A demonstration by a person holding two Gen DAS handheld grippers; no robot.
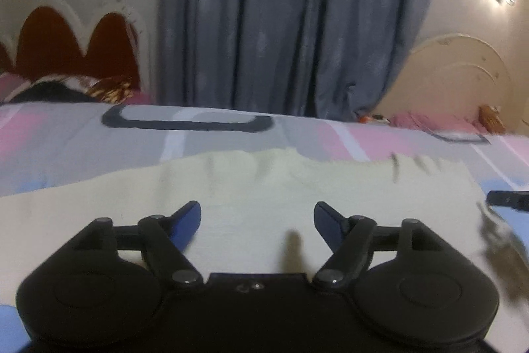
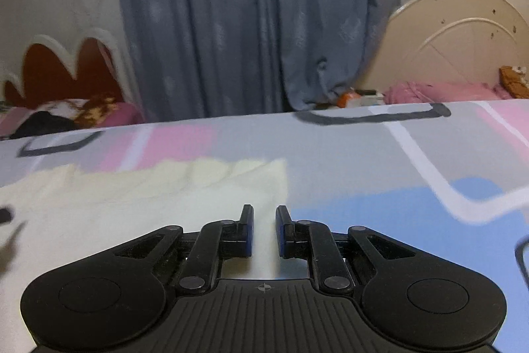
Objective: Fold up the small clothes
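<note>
Cloth, pale cream and spread flat, lies on the bedsheet right under both of your claws, its long axis running side to side across the left wrist view. Its far edge is wavy, and in the right wrist view its right edge ends just ahead of the fingers. Your left claw stands wide over the cream fabric with nothing between the jaws. Your right claw is narrowed to a slim gap; cloth shows behind that gap, but you cannot tell whether any is pinched.

The bedsheet is patterned in pink, grey and blue blocks with dark outlines. Behind it hang grey-blue curtains, with a red scalloped headboard to the left and a cream arched headboard to the right.

Both views are blurred. Dark smears on the cloth's right side are hard to make out.
</note>
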